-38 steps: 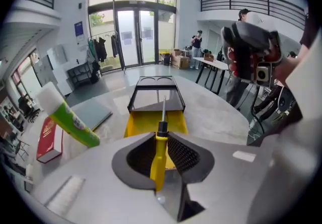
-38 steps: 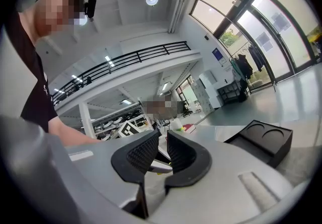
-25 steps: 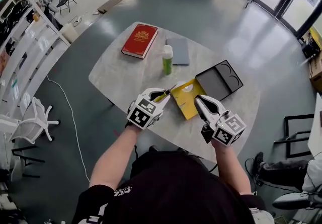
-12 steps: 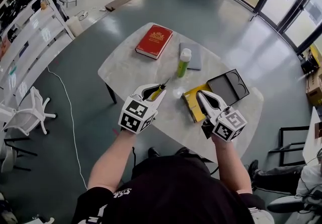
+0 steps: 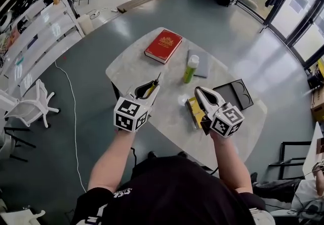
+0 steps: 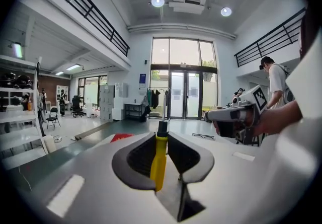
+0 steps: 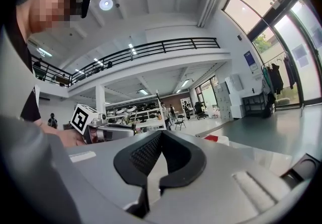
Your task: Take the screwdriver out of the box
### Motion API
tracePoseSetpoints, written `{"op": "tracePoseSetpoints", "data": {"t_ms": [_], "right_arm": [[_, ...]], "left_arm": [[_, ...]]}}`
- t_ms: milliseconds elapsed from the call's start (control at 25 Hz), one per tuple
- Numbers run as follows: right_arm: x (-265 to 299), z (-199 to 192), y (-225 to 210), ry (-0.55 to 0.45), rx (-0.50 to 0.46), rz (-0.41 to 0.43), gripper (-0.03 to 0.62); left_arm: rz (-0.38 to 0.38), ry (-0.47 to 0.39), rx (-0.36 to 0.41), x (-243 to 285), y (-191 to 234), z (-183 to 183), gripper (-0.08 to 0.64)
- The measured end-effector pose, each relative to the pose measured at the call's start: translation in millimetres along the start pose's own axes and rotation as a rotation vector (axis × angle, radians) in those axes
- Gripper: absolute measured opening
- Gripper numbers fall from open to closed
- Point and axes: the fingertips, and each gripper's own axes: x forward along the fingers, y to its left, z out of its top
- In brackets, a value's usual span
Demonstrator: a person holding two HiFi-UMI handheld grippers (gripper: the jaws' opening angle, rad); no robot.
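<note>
My left claw (image 6: 161,140) is clamped on the screwdriver (image 6: 159,163). Both pads press the yellow handle, and the black collar and thin metal shaft stick out past the tips, pointing away from me. In the head view this claw hangs above the near left edge of the table (image 5: 126,70). The screwdriver is out of the box (image 5: 193,110) and well apart from it, held in the air and touching nothing else.

My right claw (image 7: 160,136) has its jaws together with nothing between them. It hovers over the right half of the table, above the yellow box, which lies toward the near right edge and is partly hidden beneath the claw. I cannot tell whether the claw touches the box.

A black tray (image 5: 235,95) lies just beside the box, toward the right edge. A green bottle (image 5: 191,69) with a white cap stands upright near the middle of the table. A grey notebook (image 5: 204,63) lies flat just behind the bottle. A red book (image 5: 163,46) lies flat at the far edge, left of the notebook. The table stands on a grey floor (image 5: 91,67), with white shelving (image 5: 30,32) off to the left.
</note>
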Motion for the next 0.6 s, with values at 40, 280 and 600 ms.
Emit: {"op": "tracePoseSetpoints", "data": {"t_ms": [40,280,600], "right_arm": [[1.7,1.4,-2.1,-0.004,-0.004,0.007,0.012],[3.3,5.1,-6.0,-0.021,-0.032,0.047,0.012],[-8.5,2.5,-5.6,-0.023,-0.043,0.069,0.011]], "left_arm": [[0.013,-0.008,-0.006,-0.3,2.1,0.9,0.075],[0.090,-0.041,-0.048,-3.5,5.7,3.3,0.074],[0.123,-0.074,-0.064,-6.9,-3.1,4.6,0.075]]}}
